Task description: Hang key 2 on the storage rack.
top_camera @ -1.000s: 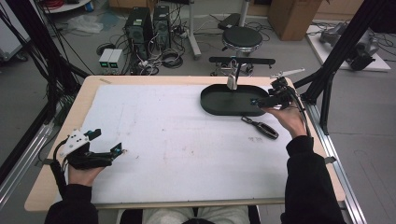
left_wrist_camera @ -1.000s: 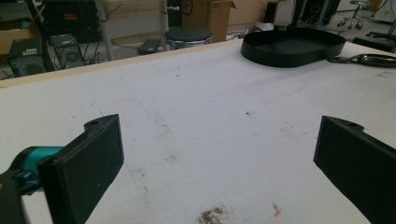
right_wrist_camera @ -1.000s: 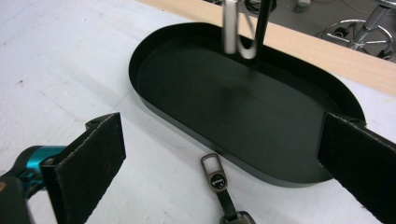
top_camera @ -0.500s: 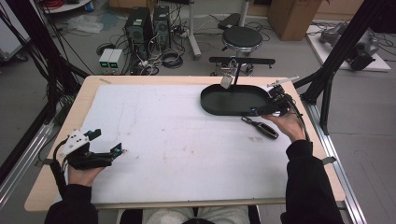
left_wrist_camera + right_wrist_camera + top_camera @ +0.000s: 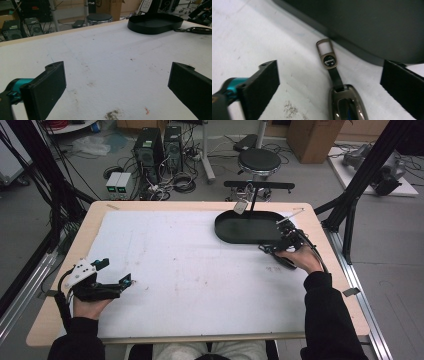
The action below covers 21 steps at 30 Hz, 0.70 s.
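Two grippers are at work over the table (image 5: 60, 320), one in each of the person's hands. Over at the left, the left gripper (image 5: 116, 280) rests low near the front edge on the white mat (image 5: 190, 270), its jaws spread wide apart with nothing between them and nothing touching them; from its own view the two black jaws are flat, blocky slabs with matte faces, the left one ending in a teal fitting, and the mat between them is dull white, scuffed and flecked with brownish stains. Moving right across the bare middle of the mat, the black tray (image 5: 250, 227) sits toward the far right corner: a shallow oval with a low raised rim and a smooth, dark, slightly glossy floor. Just in front of its near rim lies the key fob (image 5: 347, 105), a dark, glossy, rounded case with a metallic sheen, its short black strap running up to a small flat metal tag and a rectangular loop that ends just beside the tray's wall. The right gripper (image 5: 280, 245) hangs directly over it, jaws released and standing wide to either side of the fob, not touching it or the strap. In the high view the fob is largely hidden under the right hand (image 5: 298, 259).
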Tool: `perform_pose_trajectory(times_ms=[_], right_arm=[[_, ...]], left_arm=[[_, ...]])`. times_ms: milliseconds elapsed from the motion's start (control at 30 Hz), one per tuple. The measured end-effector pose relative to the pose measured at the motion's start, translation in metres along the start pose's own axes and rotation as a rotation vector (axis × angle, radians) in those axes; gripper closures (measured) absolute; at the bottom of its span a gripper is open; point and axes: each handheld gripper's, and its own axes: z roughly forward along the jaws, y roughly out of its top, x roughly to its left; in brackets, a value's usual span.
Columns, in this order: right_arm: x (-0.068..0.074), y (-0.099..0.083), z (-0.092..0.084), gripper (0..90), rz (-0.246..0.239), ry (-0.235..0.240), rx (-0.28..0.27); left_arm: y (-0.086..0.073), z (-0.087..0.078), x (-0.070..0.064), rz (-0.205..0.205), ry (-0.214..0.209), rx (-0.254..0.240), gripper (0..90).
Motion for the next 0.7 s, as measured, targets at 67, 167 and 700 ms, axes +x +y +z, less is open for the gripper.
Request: perform_pose_trajectory(times_ms=[67, 167, 700], right_arm=[[0.001, 0.0, 0.003, 5.0, -0.004, 0.017, 0.023], [-0.001, -0.001, 0.006, 9.8, -0.006, 0.061, 0.05], [-0.006, -0.002, 0.026, 30.8, -0.023, 0.043, 0.142]], left_arm=[[0.0, 0.0, 0.0, 0.0, 0.0, 0.001, 2.0], [0.0, 0.0, 0.0, 0.0, 0.0, 0.002, 2.0], [0.0, 0.001, 0.0, 0.002, -0.001, 0.004, 2.0]])
